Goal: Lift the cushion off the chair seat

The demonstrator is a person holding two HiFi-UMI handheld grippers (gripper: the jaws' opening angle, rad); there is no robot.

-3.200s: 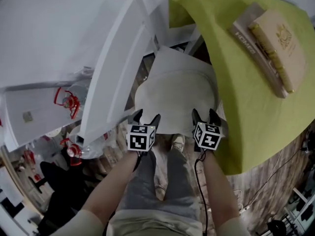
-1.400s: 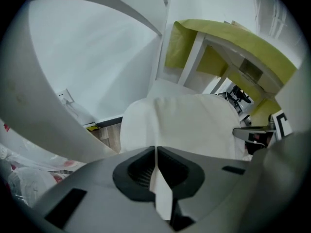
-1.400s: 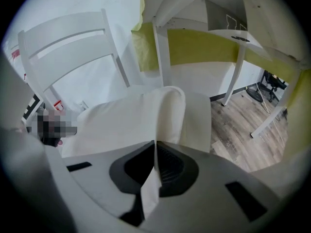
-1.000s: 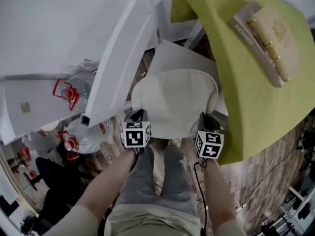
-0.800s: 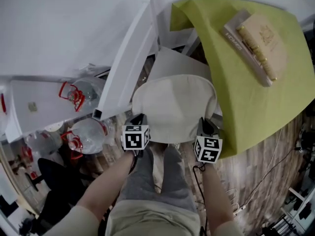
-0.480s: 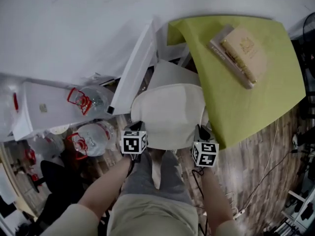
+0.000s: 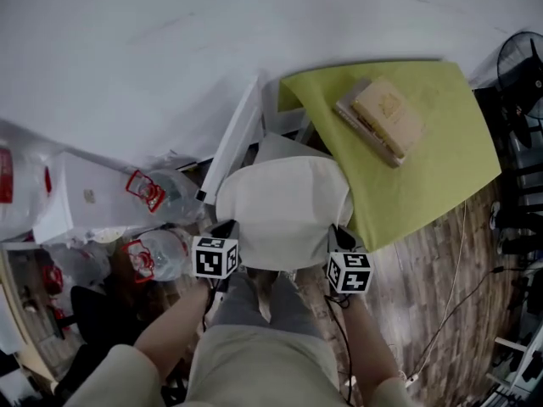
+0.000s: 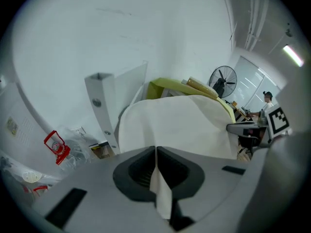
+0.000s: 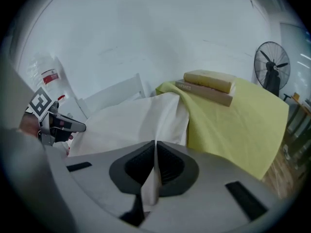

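The cream cushion hangs in the air between my two grippers, above the white chair, whose back edge shows beyond it. My left gripper is shut on the cushion's near left corner, and a fold of cream fabric shows pinched between its jaws. My right gripper is shut on the near right corner, with fabric caught between its jaws too. In the left gripper view the cushion spreads ahead; in the right gripper view the cushion does as well.
A table under a yellow-green cloth stands right of the chair, with two stacked books on it. A white board leans at the left. Water jugs with red handles lie at the left. A fan stands far right.
Both grippers have risen together with the cushion, lifting it off the seat. The floor, chair and table look smaller and farther below than before.
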